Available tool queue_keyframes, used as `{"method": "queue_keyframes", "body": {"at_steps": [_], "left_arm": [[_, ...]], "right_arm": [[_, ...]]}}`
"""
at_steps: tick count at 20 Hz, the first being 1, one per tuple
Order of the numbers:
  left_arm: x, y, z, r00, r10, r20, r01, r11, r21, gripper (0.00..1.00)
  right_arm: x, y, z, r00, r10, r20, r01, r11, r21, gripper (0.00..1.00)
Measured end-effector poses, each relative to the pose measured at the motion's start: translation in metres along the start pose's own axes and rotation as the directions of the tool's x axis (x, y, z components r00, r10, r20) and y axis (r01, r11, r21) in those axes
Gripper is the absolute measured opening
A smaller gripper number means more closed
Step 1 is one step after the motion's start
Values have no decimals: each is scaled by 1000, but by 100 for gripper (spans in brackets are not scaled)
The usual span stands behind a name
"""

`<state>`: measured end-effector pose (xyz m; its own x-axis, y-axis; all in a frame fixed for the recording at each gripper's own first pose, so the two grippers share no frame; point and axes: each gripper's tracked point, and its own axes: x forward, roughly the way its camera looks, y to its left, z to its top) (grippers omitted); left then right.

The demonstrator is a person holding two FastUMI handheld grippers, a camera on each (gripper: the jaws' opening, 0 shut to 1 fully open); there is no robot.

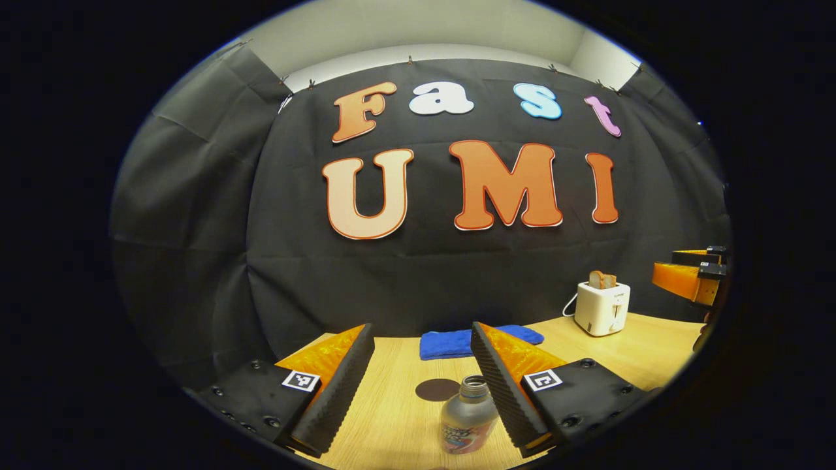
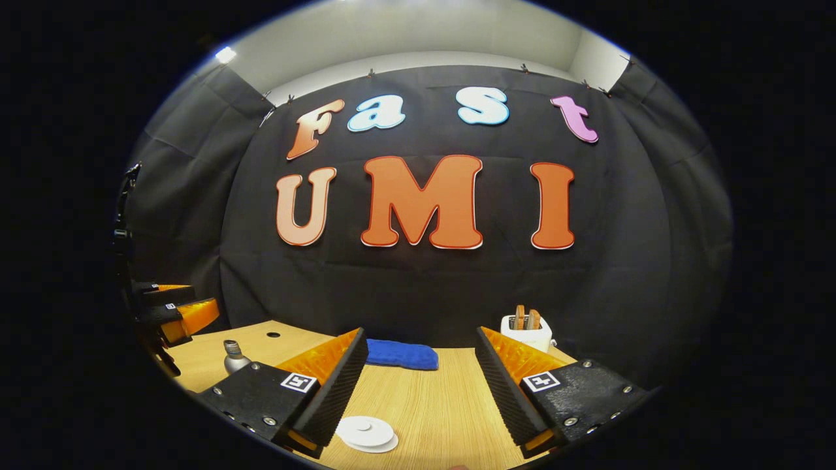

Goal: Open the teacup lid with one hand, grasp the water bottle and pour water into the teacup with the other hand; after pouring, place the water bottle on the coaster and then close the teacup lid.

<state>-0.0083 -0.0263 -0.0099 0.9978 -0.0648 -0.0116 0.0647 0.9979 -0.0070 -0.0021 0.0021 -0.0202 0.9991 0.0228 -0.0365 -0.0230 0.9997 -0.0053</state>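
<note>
In the left gripper view a clear water bottle (image 1: 467,418) with a coloured label stands uncapped on the wooden table. It sits between the fingers of my open left gripper (image 1: 421,333), close to the right-hand finger and not gripped. Just behind it lies a dark round coaster (image 1: 437,390). In the right gripper view my right gripper (image 2: 420,336) is open above a white round teacup lid (image 2: 366,433) with a small knob, near its left-hand finger; the cup beneath is hidden. The bottle (image 2: 234,356) and the left gripper (image 2: 173,307) show far left there.
A folded blue cloth (image 1: 480,341) lies at the back of the table (image 1: 392,424) against the black wall. A white toaster (image 1: 602,307) holding bread stands at the back right. The right gripper (image 1: 692,274) hovers at the far right edge of the left gripper view.
</note>
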Motion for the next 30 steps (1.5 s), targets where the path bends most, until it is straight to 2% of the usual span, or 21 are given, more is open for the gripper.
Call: {"method": "queue_keyframes", "body": {"at_steps": [5,10,11,12,14,15,20,22,25,30], "left_arm": [[-1,-15,-28,999,-28,-42,29,999,21,99],[3,-30,-54,994,-65,-93,64,998,-16,94],[4,-31,-58,993,-66,-101,64,998,-16,100],[4,-32,-64,991,-68,-112,67,998,-15,98],[6,-34,-76,989,-68,-134,67,998,-11,94],[6,-35,-83,987,-69,-146,68,998,-9,98],[6,-44,-106,977,-87,-193,85,996,-16,98],[5,-47,-114,973,-96,-209,93,995,-26,98],[5,-53,-130,964,-108,-244,103,994,-33,98],[1,-55,-153,949,-117,-291,106,993,-51,99]], "right_arm": [[2,9,-26,998,31,-57,-30,999,25,99],[4,20,-45,994,68,-91,-65,997,36,99],[5,22,-51,992,71,-102,-68,997,32,99],[6,24,-57,990,77,-115,-74,997,30,99],[6,31,-72,985,98,-144,-94,995,34,99],[6,35,-79,981,111,-161,-106,994,39,99],[6,55,-122,952,160,-259,-159,987,25,98],[7,62,-137,941,173,-292,-180,984,2,96],[7,69,-156,927,179,-328,-196,981,-17,82],[10,77,-179,907,181,-380,-211,977,-39,71]]}}
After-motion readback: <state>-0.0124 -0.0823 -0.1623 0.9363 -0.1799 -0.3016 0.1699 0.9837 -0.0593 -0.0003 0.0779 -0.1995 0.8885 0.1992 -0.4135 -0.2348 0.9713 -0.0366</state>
